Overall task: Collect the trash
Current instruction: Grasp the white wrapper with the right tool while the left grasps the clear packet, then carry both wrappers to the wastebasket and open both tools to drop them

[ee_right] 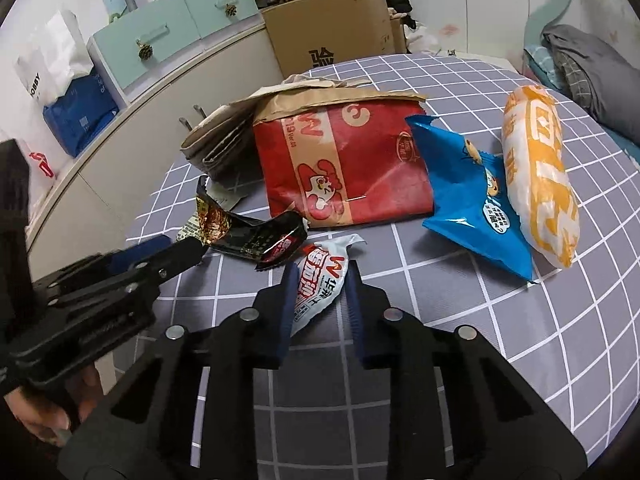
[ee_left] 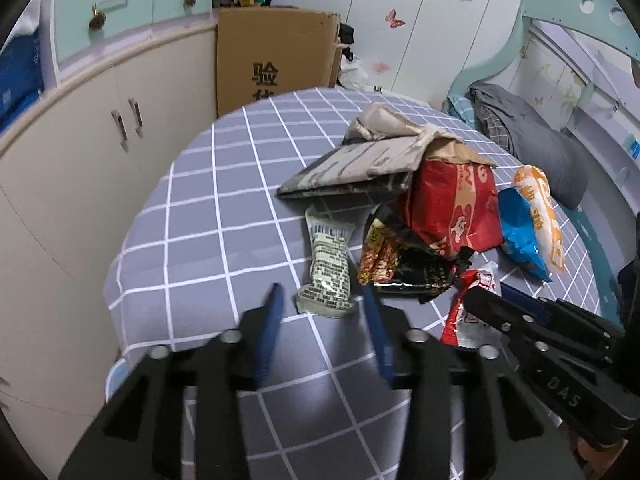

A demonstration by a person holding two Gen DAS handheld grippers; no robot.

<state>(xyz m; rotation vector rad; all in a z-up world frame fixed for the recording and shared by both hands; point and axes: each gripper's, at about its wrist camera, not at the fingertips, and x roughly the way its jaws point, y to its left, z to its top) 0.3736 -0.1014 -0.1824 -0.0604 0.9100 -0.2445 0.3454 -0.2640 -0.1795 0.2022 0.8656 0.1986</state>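
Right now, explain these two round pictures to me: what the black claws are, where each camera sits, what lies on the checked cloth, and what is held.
There is no robot. A person holds a two-finger tool in each hand, and each tool carries a wide-angle camera that looks along its blue-padded fingers.

The left camera shows the left hand-held gripper, open and empty, in front of a white wrapper with black print. The right camera shows the right hand-held gripper, open, with a red and white sachet lying between its fingers, not yet clamped.

On the grey checked cloth also lie a red paper bag, a blue snack packet, an orange and white packet and a black wrapper.
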